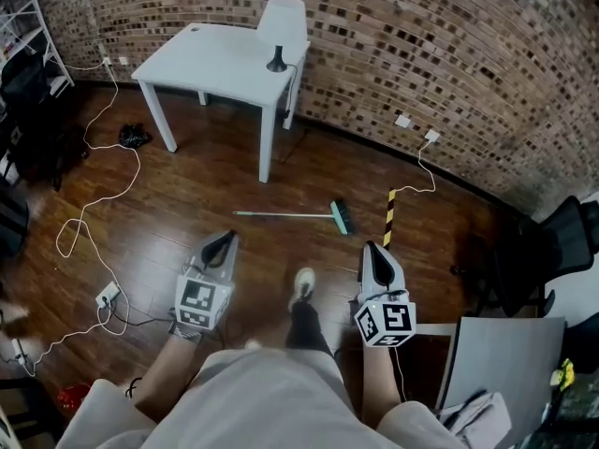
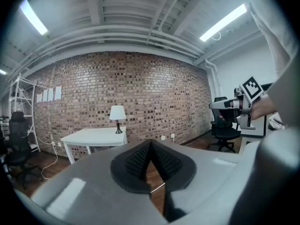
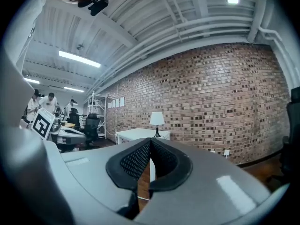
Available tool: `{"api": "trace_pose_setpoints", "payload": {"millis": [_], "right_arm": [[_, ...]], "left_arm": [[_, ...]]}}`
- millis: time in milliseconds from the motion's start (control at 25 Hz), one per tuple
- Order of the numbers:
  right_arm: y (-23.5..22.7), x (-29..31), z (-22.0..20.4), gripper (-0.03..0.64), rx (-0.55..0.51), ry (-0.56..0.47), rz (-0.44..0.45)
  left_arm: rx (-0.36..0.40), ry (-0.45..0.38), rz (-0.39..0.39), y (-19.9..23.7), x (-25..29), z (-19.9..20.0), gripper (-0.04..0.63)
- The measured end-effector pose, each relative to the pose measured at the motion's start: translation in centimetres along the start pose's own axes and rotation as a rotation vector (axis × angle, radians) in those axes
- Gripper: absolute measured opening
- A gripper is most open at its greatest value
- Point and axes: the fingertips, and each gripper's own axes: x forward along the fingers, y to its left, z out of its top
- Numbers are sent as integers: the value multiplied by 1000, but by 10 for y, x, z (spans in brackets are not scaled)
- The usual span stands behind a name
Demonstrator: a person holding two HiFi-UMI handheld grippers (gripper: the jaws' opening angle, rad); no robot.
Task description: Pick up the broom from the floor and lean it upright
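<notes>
The head view looks steeply down on the floor (image 1: 187, 185) from standing height, with the left gripper (image 1: 222, 241) and right gripper (image 1: 372, 249) low in frame. Each gripper view looks nearly level along its own jaws, close over them, toward the wall (image 2: 154, 93). All three share the bench (image 1: 220, 59) and lamp (image 1: 282, 26).

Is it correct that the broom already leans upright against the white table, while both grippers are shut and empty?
No. In the head view the broom lies flat on the floor, apart from the white table. The left gripper and right gripper are indeed shut and empty.
</notes>
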Motion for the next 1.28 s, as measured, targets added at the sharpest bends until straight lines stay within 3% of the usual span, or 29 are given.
{"api": "trace_pose_setpoints", "payload": {"millis": [640,1080,1280], "right_arm": [[-122,179,24,14,-13,11,82],[-214,272,35,14,15,3,120],[-232,302,42,14,-11,-36,164]], "left_arm": [[-29,46,115,38,181,23,0],[-41,52,110,40,308,47,0],[-27,48,99,39,346,53,0]]}}
